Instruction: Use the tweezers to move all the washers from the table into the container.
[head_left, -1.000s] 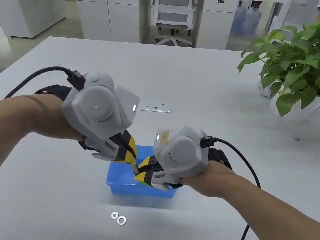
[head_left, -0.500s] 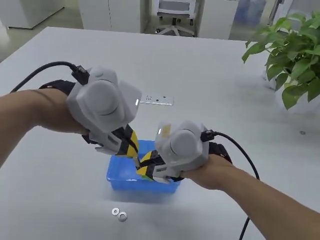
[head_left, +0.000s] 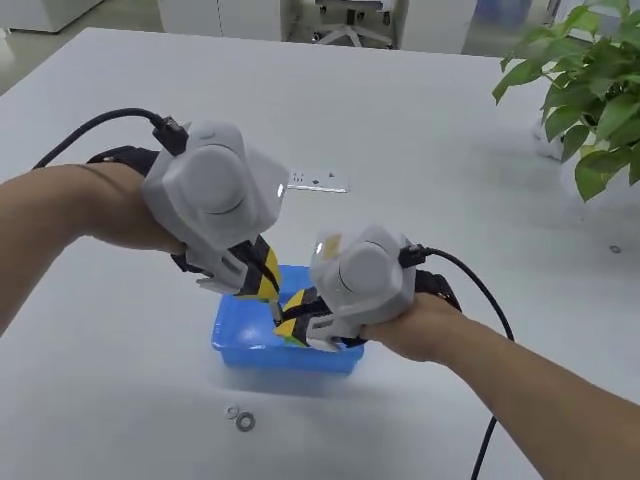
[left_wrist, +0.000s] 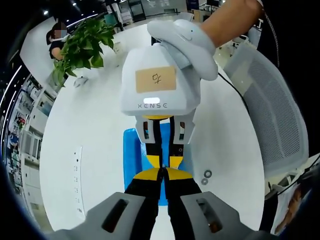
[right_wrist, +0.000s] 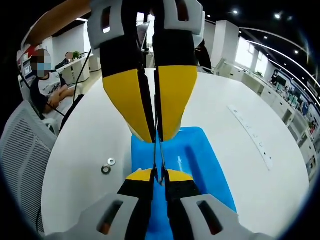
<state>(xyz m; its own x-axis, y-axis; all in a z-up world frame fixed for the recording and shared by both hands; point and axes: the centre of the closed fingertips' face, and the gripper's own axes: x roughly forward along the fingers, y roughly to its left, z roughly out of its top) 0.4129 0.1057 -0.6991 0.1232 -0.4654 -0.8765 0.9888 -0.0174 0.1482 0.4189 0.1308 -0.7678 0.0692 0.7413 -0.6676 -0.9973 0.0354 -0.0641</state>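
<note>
Two handheld grippers are seen tip to tip above a blue container (head_left: 235, 345) on a white table (head_left: 120, 400). The left gripper (head_left: 268, 298) and the right gripper (head_left: 290, 328) each have their jaws pressed together on a thin metal strip, taken to be the tweezers (right_wrist: 157, 150), held over the container. Two small washers (head_left: 240, 418) are lying flat on the table, just beside the container's near wall. They are judged to be light, hard and slippery, with little edge offered. Each is best pinched across its ring, one tip through the hole, with gentle pressure so that it is not flicked away.
</note>
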